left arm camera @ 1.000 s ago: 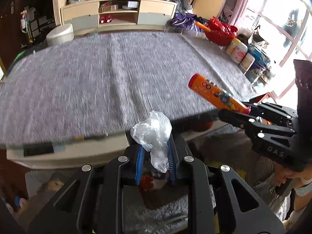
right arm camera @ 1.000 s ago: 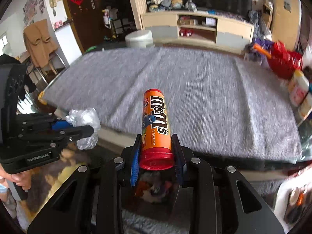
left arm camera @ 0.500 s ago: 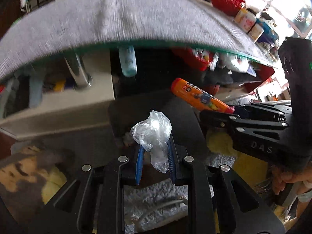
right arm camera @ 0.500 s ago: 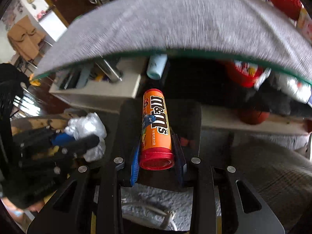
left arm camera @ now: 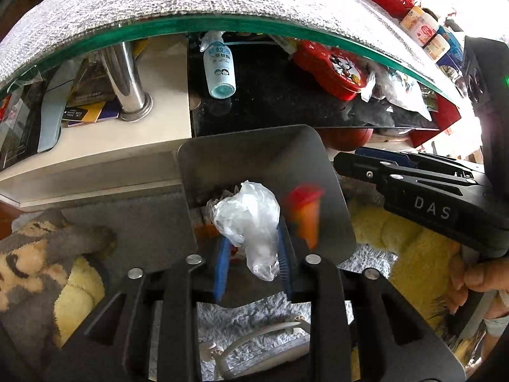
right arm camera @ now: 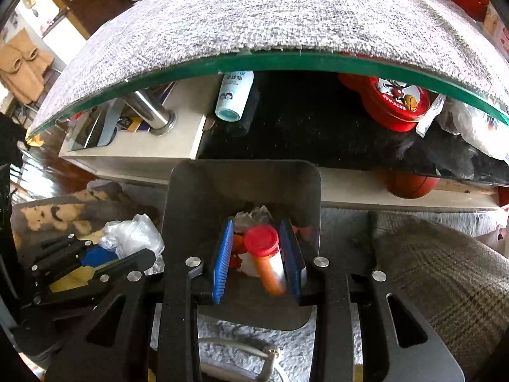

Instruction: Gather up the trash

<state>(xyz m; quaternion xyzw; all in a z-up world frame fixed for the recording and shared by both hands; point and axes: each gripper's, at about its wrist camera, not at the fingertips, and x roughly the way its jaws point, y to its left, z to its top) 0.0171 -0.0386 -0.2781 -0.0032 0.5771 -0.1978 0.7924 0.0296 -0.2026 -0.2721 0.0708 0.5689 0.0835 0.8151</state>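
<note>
- Left gripper (left arm camera: pixel 253 262): jaws just opened a little, crumpled plastic bag (left arm camera: pixel 246 215) loose between them, over the metal bin (left arm camera: pixel 334 191)
- Right gripper (right arm camera: pixel 257 261): jaws just widened, orange candy tube (right arm camera: pixel 268 259) slipping free, tilted into the bin

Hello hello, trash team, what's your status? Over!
Both tongs, left and right, just opening over the bin. Plastic bag between left pads; candy tube dropping in. Nothing blocking.
</note>
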